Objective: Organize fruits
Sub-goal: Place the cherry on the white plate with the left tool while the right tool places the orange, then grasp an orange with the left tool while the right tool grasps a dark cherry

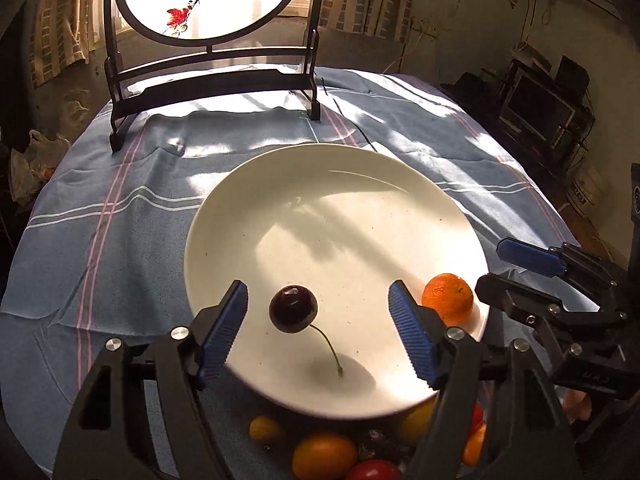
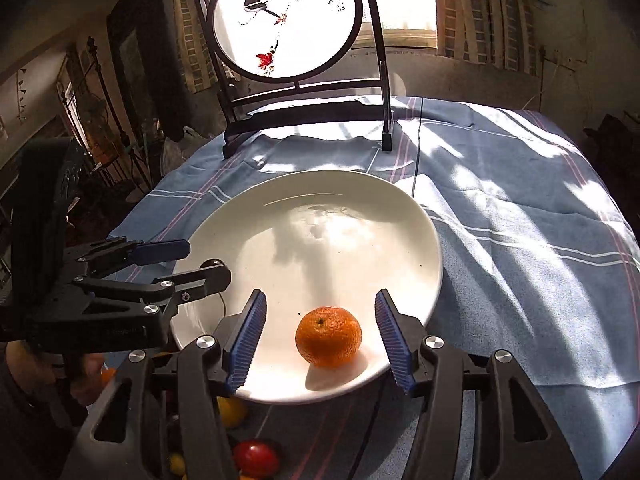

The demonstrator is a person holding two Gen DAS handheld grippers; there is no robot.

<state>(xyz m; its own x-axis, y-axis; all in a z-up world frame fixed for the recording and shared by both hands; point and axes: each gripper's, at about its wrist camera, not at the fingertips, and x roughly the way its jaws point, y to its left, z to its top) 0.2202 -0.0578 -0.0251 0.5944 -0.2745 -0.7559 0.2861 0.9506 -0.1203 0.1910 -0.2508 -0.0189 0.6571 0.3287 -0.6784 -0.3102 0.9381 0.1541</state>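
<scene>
1. A round painted screen (image 1: 208,0) in a dark stand sits at the far end of the tabletop (image 1: 120,208), which is covered by a blue striped cloth; behind it hang curtains.
2. A white plate (image 1: 320,184) lies mid-table. Loose fruit (image 1: 324,456), yellow, orange and red, sits on the cloth just below the plate's near rim.
3. A dark cherry (image 1: 293,309) with its stem lies between the pads of the left claw (image 1: 318,332), touching neither; the claw is spread.
4. A mandarin (image 2: 329,336) rests on the plate's near edge between the pads of the right claw (image 2: 320,344), also spread and clear of it.
5. Both claws slant downward over the plate's near rim, side by side.
</scene>
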